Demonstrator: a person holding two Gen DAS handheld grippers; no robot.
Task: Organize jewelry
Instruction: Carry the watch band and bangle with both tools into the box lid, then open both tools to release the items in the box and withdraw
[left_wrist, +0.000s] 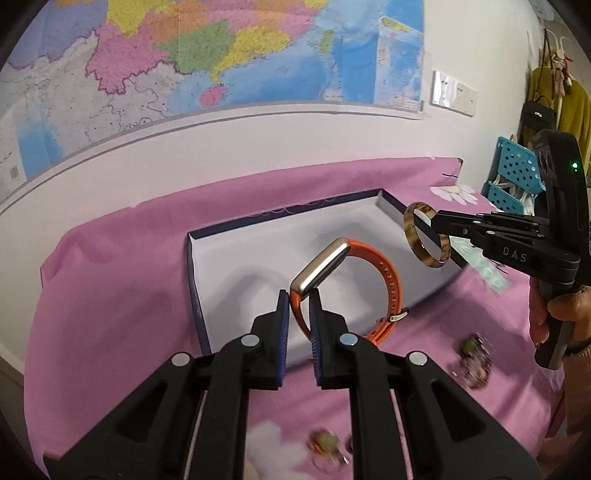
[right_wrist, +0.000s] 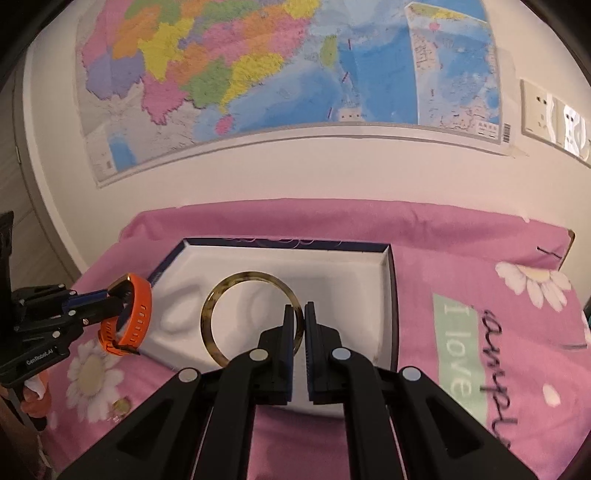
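Note:
My left gripper (left_wrist: 298, 300) is shut on the strap of an orange watch (left_wrist: 392, 291) with a silver case, held above the near edge of an open navy box (left_wrist: 251, 258) with a white lining. From the right, my right gripper (left_wrist: 436, 221) is shut on a tortoiseshell bangle (left_wrist: 409, 232) over the box's far right corner. The right wrist view shows the right gripper (right_wrist: 300, 311) pinching the bangle (right_wrist: 211, 308) over the box (right_wrist: 343, 280). At the left of that view, the left gripper (right_wrist: 115, 298) carries the watch (right_wrist: 143, 306).
The box lies on a pink cloth (left_wrist: 110, 302) printed with daisies. Blurred beaded pieces (left_wrist: 474, 360) and another small piece (left_wrist: 327, 443) lie on the cloth near the front. Blue perforated baskets (left_wrist: 517, 166) stand at the far right. A map hangs on the wall behind. A hand (left_wrist: 569, 306) holds the right gripper's handle.

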